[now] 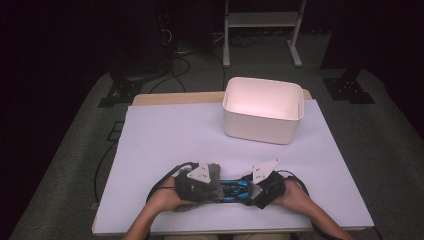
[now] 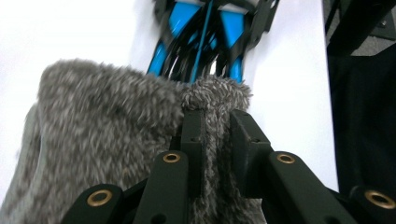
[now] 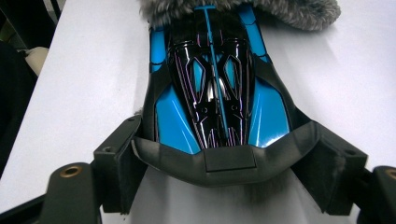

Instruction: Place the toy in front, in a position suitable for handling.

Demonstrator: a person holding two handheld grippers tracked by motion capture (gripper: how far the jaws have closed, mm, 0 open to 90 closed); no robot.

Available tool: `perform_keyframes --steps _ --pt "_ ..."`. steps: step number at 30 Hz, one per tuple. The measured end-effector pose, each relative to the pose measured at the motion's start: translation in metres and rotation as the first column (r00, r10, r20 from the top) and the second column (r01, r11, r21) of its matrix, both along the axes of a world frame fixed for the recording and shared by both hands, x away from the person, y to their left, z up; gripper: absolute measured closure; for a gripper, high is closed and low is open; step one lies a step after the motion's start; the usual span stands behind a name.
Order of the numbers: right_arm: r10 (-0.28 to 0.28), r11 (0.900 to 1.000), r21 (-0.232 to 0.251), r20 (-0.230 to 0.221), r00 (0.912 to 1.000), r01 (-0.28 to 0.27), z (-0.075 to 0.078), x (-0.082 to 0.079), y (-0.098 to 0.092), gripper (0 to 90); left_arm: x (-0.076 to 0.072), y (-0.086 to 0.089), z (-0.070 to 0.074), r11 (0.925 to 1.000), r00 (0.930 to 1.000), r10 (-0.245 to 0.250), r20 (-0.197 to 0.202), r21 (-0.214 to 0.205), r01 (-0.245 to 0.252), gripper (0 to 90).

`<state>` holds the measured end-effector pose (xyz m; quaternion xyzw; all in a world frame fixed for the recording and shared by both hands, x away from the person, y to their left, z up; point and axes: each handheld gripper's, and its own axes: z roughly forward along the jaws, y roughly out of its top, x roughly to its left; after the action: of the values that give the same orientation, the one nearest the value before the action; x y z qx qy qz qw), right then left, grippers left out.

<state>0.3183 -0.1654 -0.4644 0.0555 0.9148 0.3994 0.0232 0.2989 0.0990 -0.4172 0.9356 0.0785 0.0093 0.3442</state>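
A blue and black toy car [image 1: 232, 189] lies near the table's front edge, its far end tucked into a grey furry pouch [image 1: 200, 187]. In the left gripper view my left gripper [image 2: 217, 116] is shut on a fold of the furry pouch [image 2: 107, 121], with the car [image 2: 187, 23] just beyond it. In the high view the left gripper [image 1: 215, 186] sits at the car's left end. My right gripper [image 1: 252, 192] holds the other end. In the right gripper view its jaws [image 3: 229, 158] stand wide, clamped on both sides of the car [image 3: 215, 88] at its black bumper, and the pouch [image 3: 289, 11] covers the car's far tip.
A white rectangular bin [image 1: 262, 110] stands at the back right of the white table sheet [image 1: 165, 140]. Dark floor, stands and cables surround the table. The person's forearms enter from the bottom edge.
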Motion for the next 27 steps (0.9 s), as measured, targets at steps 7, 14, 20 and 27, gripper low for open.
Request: perform_keyframes --steps 7,14,20,27 --pt "0.000 1.0000 0.001 -0.003 1.0000 0.000 0.000 0.000 0.000 22.7 0.003 -0.031 0.007 0.9984 0.9981 -0.057 0.023 0.001 0.057 76.7" --pt "-0.002 1.0000 0.001 -0.005 1.0000 0.002 0.000 0.000 0.000 22.7 0.010 -0.072 0.008 0.9933 0.9929 -0.113 0.035 0.028 0.113 76.7" --pt "-0.004 1.0000 0.001 -0.012 0.9999 0.004 0.000 -0.001 0.000 22.7 0.014 -0.096 0.007 0.9888 0.9884 -0.147 0.037 0.030 0.146 76.6" --pt "-0.002 1.0000 0.002 -0.010 0.9999 0.002 0.000 0.000 0.000 22.7 0.029 -0.086 0.008 0.9949 0.9947 -0.100 0.024 0.017 0.099 76.6"
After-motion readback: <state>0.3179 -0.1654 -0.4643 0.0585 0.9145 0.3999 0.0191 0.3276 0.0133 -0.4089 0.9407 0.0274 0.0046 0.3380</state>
